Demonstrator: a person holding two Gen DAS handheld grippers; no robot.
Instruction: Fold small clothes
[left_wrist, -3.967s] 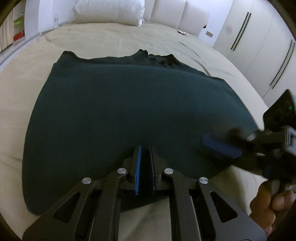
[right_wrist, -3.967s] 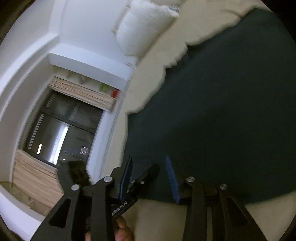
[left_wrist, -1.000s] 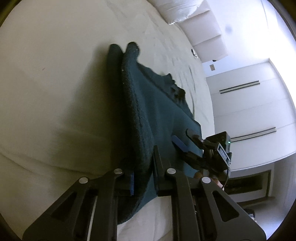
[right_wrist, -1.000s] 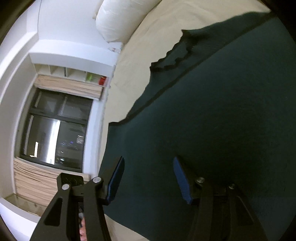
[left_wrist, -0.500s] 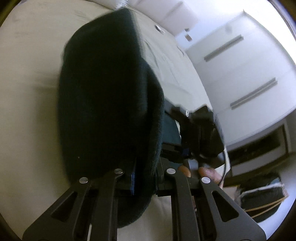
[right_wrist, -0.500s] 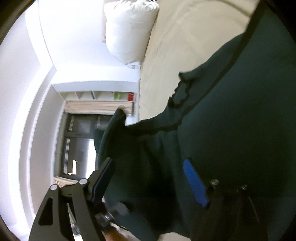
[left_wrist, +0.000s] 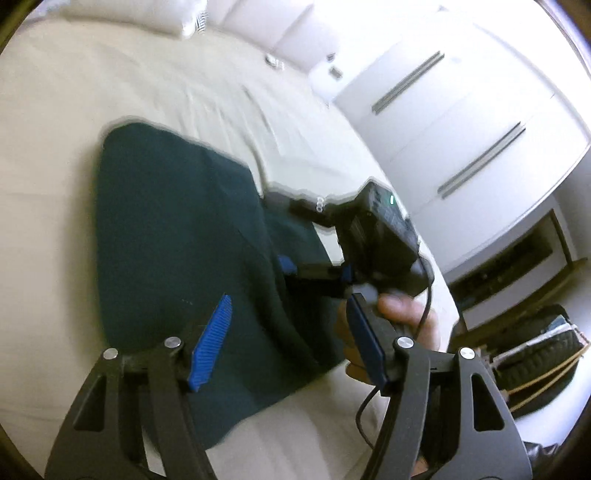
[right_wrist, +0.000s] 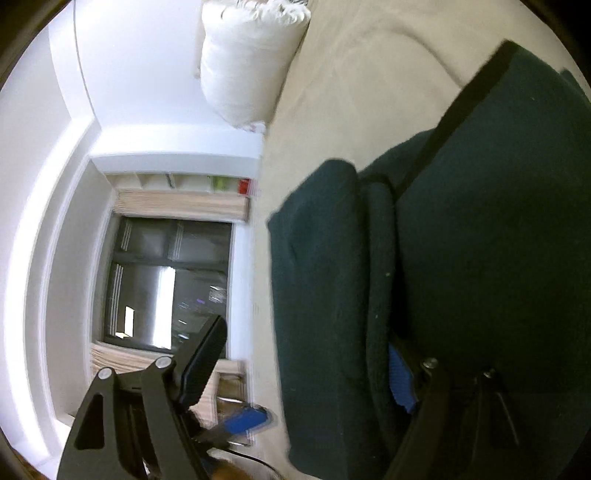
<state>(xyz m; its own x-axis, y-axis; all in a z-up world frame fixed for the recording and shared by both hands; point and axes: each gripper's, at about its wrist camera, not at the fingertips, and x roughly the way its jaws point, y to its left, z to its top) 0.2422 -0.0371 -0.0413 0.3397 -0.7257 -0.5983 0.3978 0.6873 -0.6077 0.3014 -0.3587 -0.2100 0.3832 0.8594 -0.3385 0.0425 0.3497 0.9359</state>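
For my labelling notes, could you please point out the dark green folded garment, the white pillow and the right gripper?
Dark green folded garment (left_wrist: 166, 236): left wrist view, top layer.
White pillow (right_wrist: 247, 62): right wrist view, its middle.
Right gripper (right_wrist: 303, 373): right wrist view, between fingertips.

A cream bed carries a white pillow near a dark window, with white wardrobe doors beside it.

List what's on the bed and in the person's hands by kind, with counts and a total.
Dark green garment: 1
White pillow: 1
Hand-held gripper, left and right: 2
Total: 4
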